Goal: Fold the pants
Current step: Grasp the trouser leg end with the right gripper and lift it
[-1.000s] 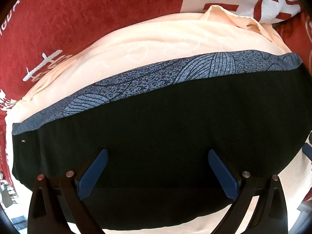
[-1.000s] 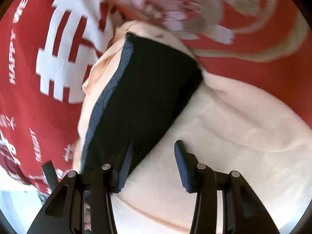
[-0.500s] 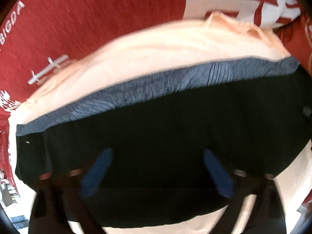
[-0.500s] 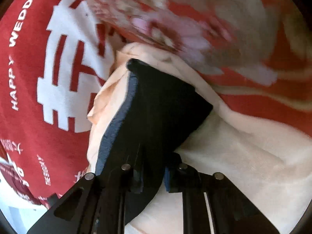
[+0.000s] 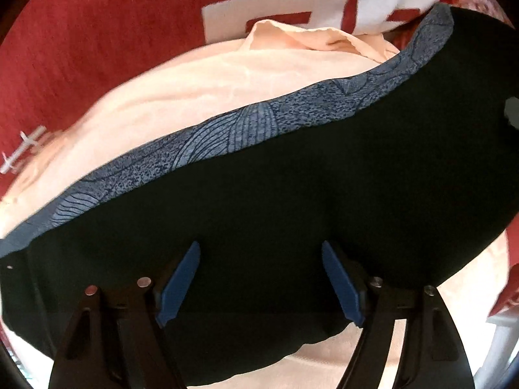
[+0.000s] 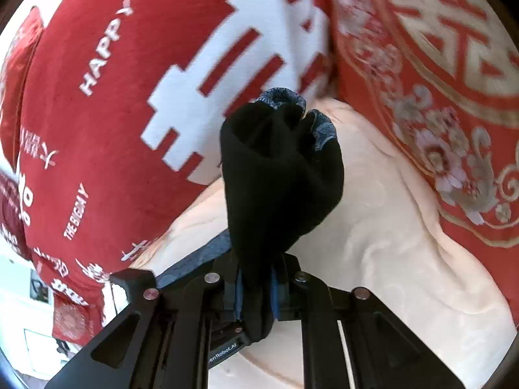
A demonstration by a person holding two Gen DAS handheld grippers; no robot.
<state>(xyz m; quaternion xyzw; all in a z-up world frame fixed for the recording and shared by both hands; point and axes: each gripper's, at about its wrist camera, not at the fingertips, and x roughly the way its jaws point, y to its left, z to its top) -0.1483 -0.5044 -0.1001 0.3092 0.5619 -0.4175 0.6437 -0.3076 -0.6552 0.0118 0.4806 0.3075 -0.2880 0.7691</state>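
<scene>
The black pants (image 5: 275, 201) with a blue-grey patterned waistband (image 5: 246, 126) lie on a peach blanket (image 5: 181, 87). My left gripper (image 5: 259, 278) hovers just above the black cloth, jaws wide apart, nothing between the blue pads (image 5: 178, 282). In the right wrist view my right gripper (image 6: 256, 285) is shut on a bunched end of the pants (image 6: 279, 175), which rises off the blanket with the waistband edge (image 6: 321, 129) curled at its top. In the left wrist view the pants' right end is lifted toward the upper right.
A red bedcover with white lettering (image 6: 107, 123) lies under the peach blanket (image 6: 373, 259). A red patterned pillow or quilt with floral trim (image 6: 438, 81) sits to the right. A white floor area shows at the far left (image 6: 19, 291).
My right gripper closed on the end of the pants and raised it off the blanket, bunching the cloth. The left gripper stayed open over the black fabric, which shifted as its right end rose.
</scene>
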